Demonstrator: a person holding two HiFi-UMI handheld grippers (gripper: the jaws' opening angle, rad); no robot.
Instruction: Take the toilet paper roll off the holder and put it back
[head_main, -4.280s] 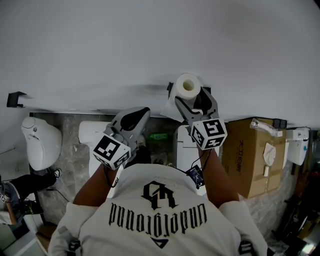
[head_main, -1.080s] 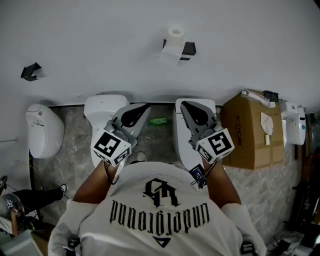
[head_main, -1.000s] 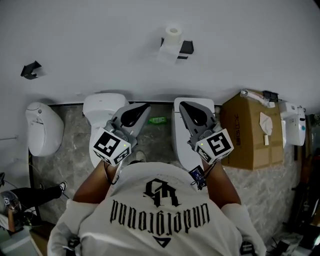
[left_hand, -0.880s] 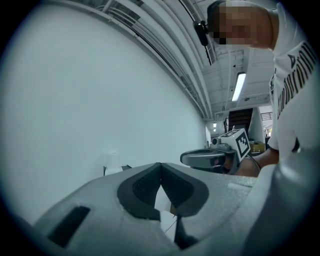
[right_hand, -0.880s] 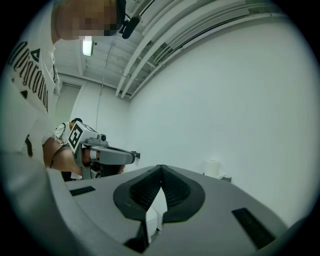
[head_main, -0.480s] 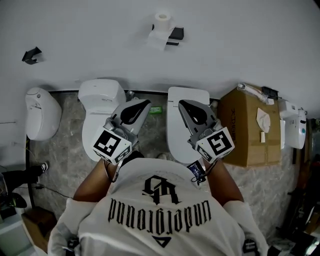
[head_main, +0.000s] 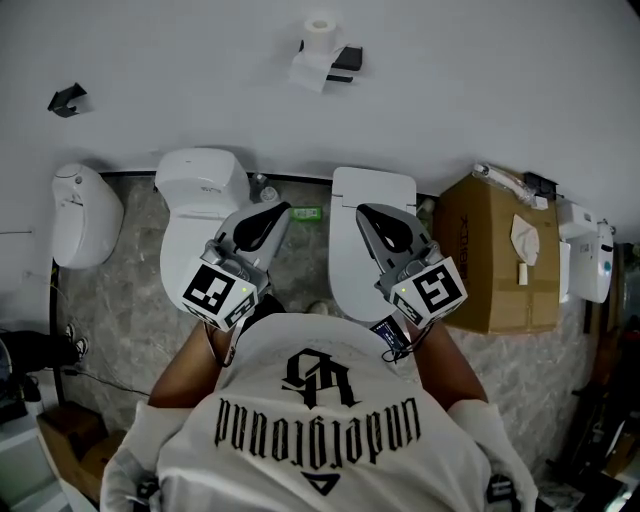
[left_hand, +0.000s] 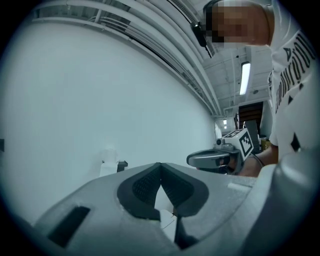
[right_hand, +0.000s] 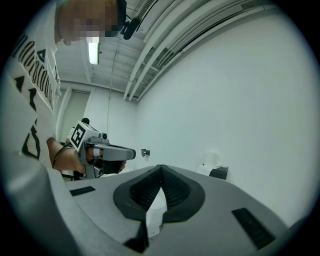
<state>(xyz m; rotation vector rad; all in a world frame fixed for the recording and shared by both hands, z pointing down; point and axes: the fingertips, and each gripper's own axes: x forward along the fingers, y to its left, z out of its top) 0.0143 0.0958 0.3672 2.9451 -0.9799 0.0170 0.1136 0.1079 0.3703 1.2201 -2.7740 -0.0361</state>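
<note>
The white toilet paper roll (head_main: 320, 25) sits on its black holder (head_main: 346, 58) on the white wall, with a sheet hanging down (head_main: 308, 72). Both grippers are held level, well back from it. My left gripper (head_main: 276, 209) is shut and empty, and so is my right gripper (head_main: 364, 211). In the left gripper view the roll (left_hand: 109, 154) shows small, left of my left gripper's closed tips (left_hand: 160, 165). The right gripper view has the roll (right_hand: 212, 160) and holder (right_hand: 219, 172) right of my right gripper's closed tips (right_hand: 161, 167).
Below the grippers stand two white toilets (head_main: 203, 180) (head_main: 373, 196) on a stone floor. A urinal (head_main: 85, 215) is at the left, a cardboard box (head_main: 495, 255) at the right. A black bracket (head_main: 68, 98) is fixed to the wall far left.
Both grippers have drawn back from the wall together, staying shut. The roll and holder now sit higher and smaller in the head view. Earlier the right gripper was at the roll.
</note>
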